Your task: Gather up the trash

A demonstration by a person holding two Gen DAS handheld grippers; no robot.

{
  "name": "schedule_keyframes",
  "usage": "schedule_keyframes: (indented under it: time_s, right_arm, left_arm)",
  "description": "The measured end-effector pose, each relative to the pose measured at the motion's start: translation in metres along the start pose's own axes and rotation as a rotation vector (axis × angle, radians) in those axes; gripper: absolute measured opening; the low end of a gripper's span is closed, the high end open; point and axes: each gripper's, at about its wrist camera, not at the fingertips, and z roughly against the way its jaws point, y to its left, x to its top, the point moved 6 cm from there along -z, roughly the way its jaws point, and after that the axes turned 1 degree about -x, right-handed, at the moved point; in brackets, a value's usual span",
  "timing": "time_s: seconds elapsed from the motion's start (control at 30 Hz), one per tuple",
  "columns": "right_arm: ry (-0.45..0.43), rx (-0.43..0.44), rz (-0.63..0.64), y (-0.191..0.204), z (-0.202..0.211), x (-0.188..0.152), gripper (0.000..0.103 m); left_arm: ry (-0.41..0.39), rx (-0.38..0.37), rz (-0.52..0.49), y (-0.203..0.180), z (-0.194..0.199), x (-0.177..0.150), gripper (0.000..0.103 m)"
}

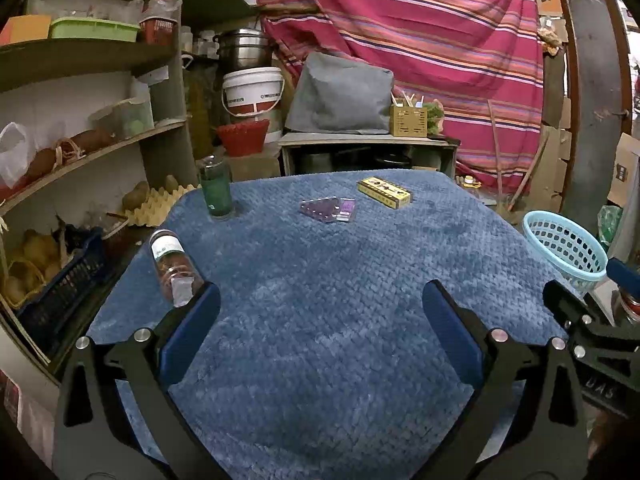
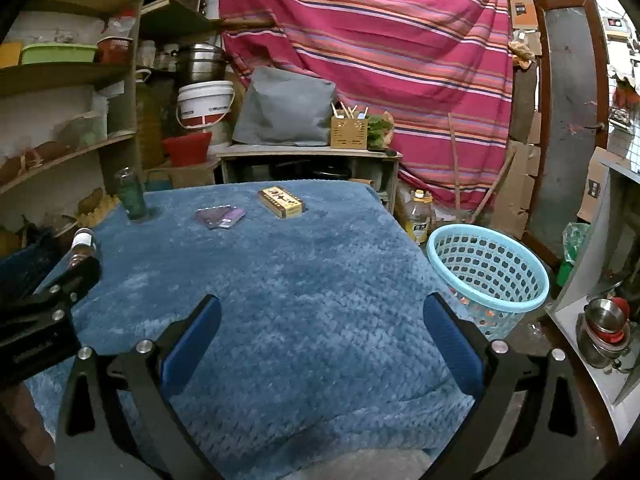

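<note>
A blue fuzzy cloth covers the table (image 1: 320, 280). On it lie a yellow box (image 1: 385, 192) (image 2: 281, 201) and a purple blister pack (image 1: 329, 209) (image 2: 220, 217) at the far side. A green glass bottle (image 1: 216, 189) (image 2: 130, 194) stands upright at the far left. A clear bottle (image 1: 173, 266) (image 2: 81, 248) lies on its side at the left edge. My left gripper (image 1: 320, 300) is open above the near cloth, its left finger close to the lying bottle. My right gripper (image 2: 320, 312) is open and holds nothing. A light blue basket (image 1: 568, 250) (image 2: 488, 276) stands off the table's right side.
Shelves (image 1: 80, 152) with boxes, bags and produce line the left. A low cabinet (image 1: 368, 152) with a grey bag stands behind the table before a striped red cloth (image 1: 420, 32). A yellow oil bottle (image 2: 418, 216) sits on the floor. Steel cups (image 2: 604, 332) are at right.
</note>
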Motion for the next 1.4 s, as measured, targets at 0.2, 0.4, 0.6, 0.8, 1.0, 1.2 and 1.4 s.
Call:
schedule_keyframes:
  time_s: [0.2, 0.4, 0.6, 0.8, 1.0, 1.2, 1.4]
  right_arm:
    - [0.006, 0.021, -0.022, -0.005, 0.0, -0.001, 0.098]
    - [0.014, 0.033, -0.033, -0.008, -0.001, 0.0, 0.098]
    - [0.006, 0.032, -0.031, -0.01, -0.001, 0.002, 0.098]
    - [0.0, 0.03, -0.029, -0.01, 0.001, 0.004, 0.098]
    - [0.0, 0.033, -0.03, -0.011, 0.001, 0.004, 0.098]
    - [-0.005, 0.031, -0.028, -0.012, 0.001, 0.004, 0.098]
    - [-0.008, 0.031, -0.026, -0.011, 0.002, 0.005, 0.098]
  left_arm:
    - [-0.008, 0.009, -0.003, -0.002, 0.001, 0.0, 0.098]
    - [-0.007, 0.003, -0.006, -0.006, 0.002, -0.001, 0.098]
    - [-0.003, 0.005, -0.005, -0.006, 0.002, -0.001, 0.098]
    - [-0.002, 0.007, 0.002, -0.005, 0.003, -0.002, 0.098]
    - [-0.003, 0.013, 0.002, -0.007, 0.004, -0.002, 0.098]
    - [0.003, 0.013, 0.004, -0.007, 0.004, -0.003, 0.098]
    - [-0.001, 0.015, 0.005, -0.003, 0.005, -0.004, 0.098]
